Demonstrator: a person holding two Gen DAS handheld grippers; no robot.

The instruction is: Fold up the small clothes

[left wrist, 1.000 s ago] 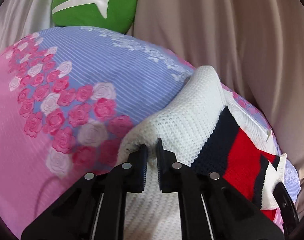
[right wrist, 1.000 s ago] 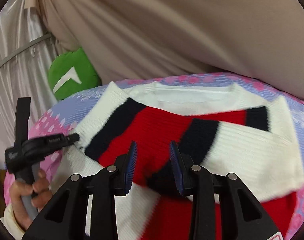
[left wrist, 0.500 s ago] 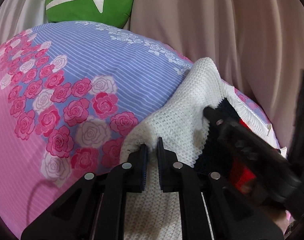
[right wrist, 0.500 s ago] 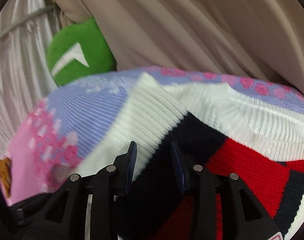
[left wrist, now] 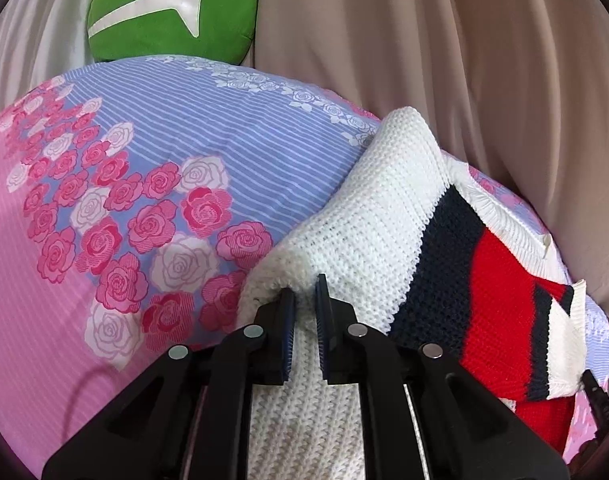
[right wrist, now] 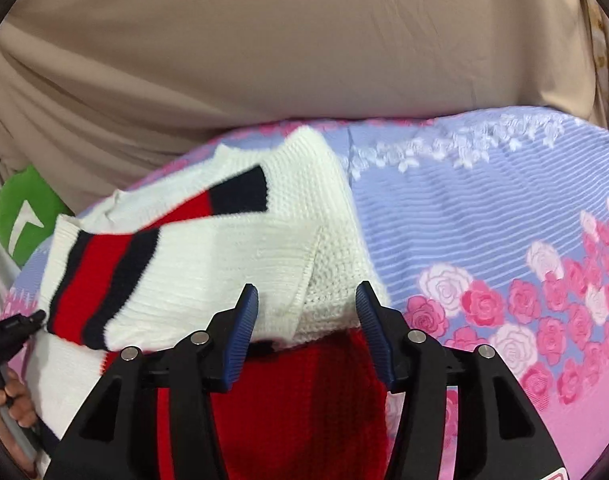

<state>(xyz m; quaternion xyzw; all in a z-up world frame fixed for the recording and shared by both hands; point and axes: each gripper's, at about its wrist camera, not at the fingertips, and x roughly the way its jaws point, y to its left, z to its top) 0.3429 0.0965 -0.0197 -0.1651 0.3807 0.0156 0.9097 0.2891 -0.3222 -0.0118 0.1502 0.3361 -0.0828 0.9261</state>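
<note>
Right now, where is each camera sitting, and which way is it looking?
Left wrist: sits on the left claw, looking down along it at the sweater it pinches, on the flowered bedsheet; only its own fingers show.
Right wrist: sits on the right claw, looking down at the sweater's folded sleeve; its jaws are opening, and the person's left hand shows.
Both see the sweater, bedsheet, green cushion and beige curtain.

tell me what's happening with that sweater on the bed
A person is folding a white knit sweater with red and navy stripes on a pink and lilac rose-print bedsheet. The left gripper is shut on a white fold of it. The right gripper is opening over the folded-in sleeve, pads not pressing on it.
</note>
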